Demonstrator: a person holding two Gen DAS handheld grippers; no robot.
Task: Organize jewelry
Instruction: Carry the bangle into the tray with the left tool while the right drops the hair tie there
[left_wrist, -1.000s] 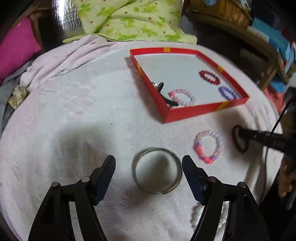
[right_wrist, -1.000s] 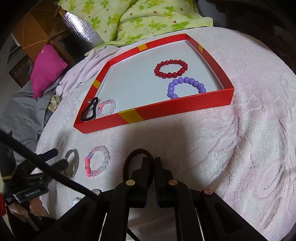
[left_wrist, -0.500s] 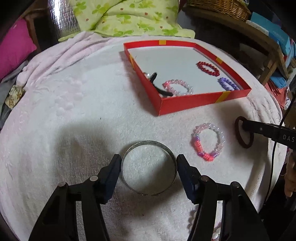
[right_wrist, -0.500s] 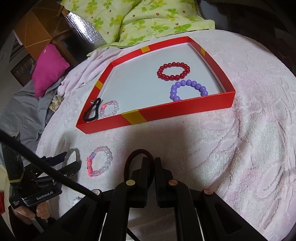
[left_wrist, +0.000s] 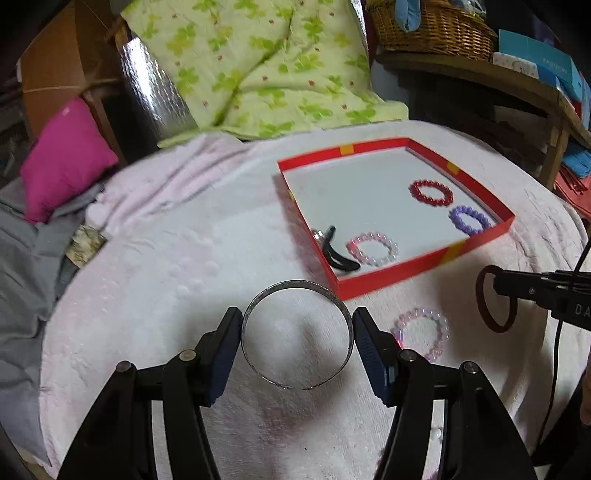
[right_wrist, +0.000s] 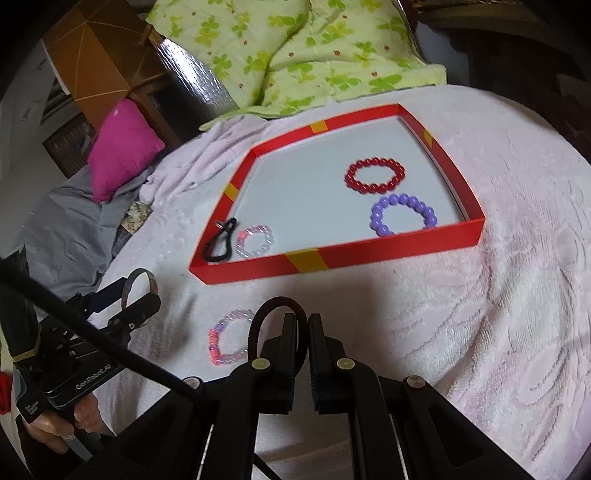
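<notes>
My left gripper (left_wrist: 297, 328) is shut on a silver bangle (left_wrist: 295, 286), gripped across its width and lifted off the pink blanket; it also shows in the right wrist view (right_wrist: 138, 286). My right gripper (right_wrist: 308, 325) is shut on a dark brown hair tie (right_wrist: 264, 317), seen in the left wrist view (left_wrist: 482, 299) too. A red tray (left_wrist: 391, 278) (right_wrist: 369, 251) holds a red bead bracelet (right_wrist: 375, 175), a purple one (right_wrist: 402, 214), a pale pink one (right_wrist: 255, 242) and a black clip (right_wrist: 219, 243). A pink-and-clear bead bracelet (right_wrist: 229, 341) (left_wrist: 421, 332) lies on the blanket between the grippers.
A round table under a pink blanket (right_wrist: 480, 314) carries everything. A green floral quilt (left_wrist: 266, 74) and magenta cushion (left_wrist: 62, 158) lie behind it. A wicker basket (left_wrist: 432, 26) sits on a wooden shelf at the back right.
My left gripper closed on the silver bangle and lifted it toward the tray. My right gripper rose a little with the hair tie in it.
</notes>
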